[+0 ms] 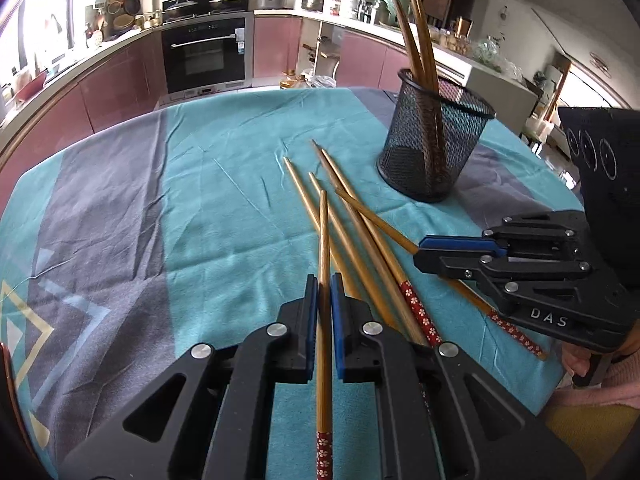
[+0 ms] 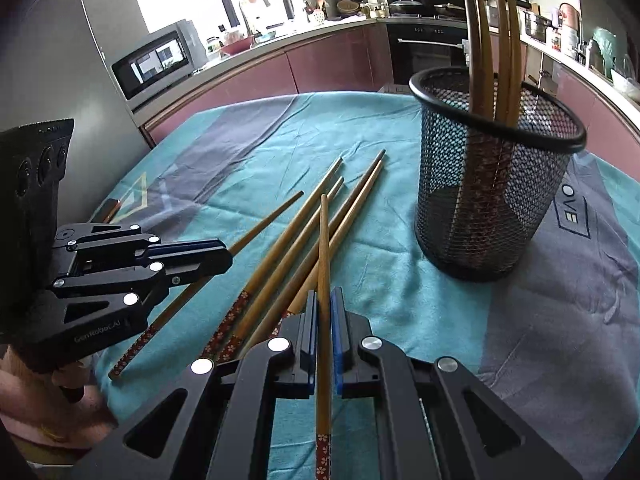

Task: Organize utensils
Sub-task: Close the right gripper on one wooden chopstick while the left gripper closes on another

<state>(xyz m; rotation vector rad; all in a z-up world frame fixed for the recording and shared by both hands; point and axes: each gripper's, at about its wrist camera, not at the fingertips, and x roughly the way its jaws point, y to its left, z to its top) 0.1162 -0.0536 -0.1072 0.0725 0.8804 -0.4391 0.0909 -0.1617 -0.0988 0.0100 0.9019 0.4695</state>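
Note:
Several wooden chopsticks [image 1: 360, 236] with red flowered ends lie in a loose pile on the teal tablecloth; they also show in the right wrist view [image 2: 296, 240]. A black mesh cup [image 1: 434, 144] stands upright behind them with three chopsticks in it; it also shows in the right wrist view [image 2: 492, 176]. My left gripper [image 1: 325, 288] is shut on one chopstick [image 1: 324, 264] that points forward. My right gripper [image 2: 324, 300] is shut on another chopstick [image 2: 325, 264]. Each gripper shows in the other's view: the right gripper [image 1: 424, 250], the left gripper [image 2: 224, 254], both low over the pile.
The table [image 1: 200, 200] has a teal and grey cloth; its front edge is near my hands. Kitchen counters, an oven [image 1: 206, 54] and a microwave [image 2: 156, 60] stand behind the table.

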